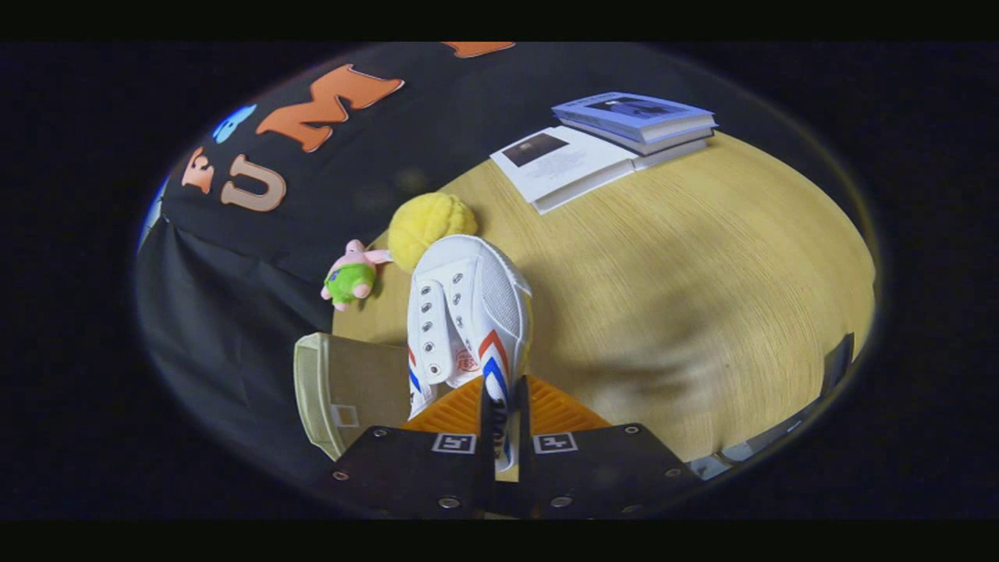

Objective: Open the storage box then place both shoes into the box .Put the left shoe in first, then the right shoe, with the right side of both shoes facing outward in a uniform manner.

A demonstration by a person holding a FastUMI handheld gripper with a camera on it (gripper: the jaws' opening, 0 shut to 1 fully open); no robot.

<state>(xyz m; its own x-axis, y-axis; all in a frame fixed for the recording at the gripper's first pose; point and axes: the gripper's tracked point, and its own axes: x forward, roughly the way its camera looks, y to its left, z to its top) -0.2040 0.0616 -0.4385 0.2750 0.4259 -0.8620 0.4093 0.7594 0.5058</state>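
The gripper (499,406) clamps the white canvas shoe (468,312) over the wooden table (702,273). The beige storage box (343,390) sits left; yellow ball (429,228), pink plush toy (353,273) and stacked books (616,140) lie beyond.

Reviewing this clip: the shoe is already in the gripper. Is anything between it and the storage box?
Nothing visible. The gripper is shut on the white shoe, and the beige storage box sits directly beside the shoe. The plush toy and yellow ball lie beyond both, on the table.
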